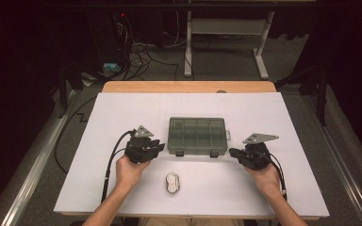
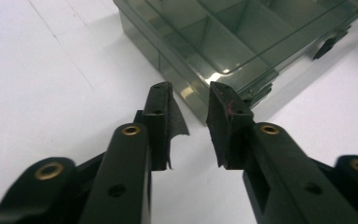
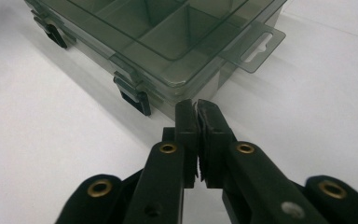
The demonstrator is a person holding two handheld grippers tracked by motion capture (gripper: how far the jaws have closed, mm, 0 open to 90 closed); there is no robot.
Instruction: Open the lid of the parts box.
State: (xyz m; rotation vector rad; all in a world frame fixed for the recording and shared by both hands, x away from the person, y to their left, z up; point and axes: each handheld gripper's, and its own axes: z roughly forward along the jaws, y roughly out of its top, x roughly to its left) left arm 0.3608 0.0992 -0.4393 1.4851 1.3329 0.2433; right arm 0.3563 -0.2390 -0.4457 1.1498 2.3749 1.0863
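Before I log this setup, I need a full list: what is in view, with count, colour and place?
Compartment box: one, smoky green-grey, lid closed, middle of the table, between the grippers.
Small oval object: one, white and silver, near the front edge; too small to tell what it is.
Table: one, white top on a wooden board.
Desk frame: one, white, on the floor behind.
Left gripper: one, black, left of the box, a gap between its pads.
Right gripper: one, black, right of the box, shut.
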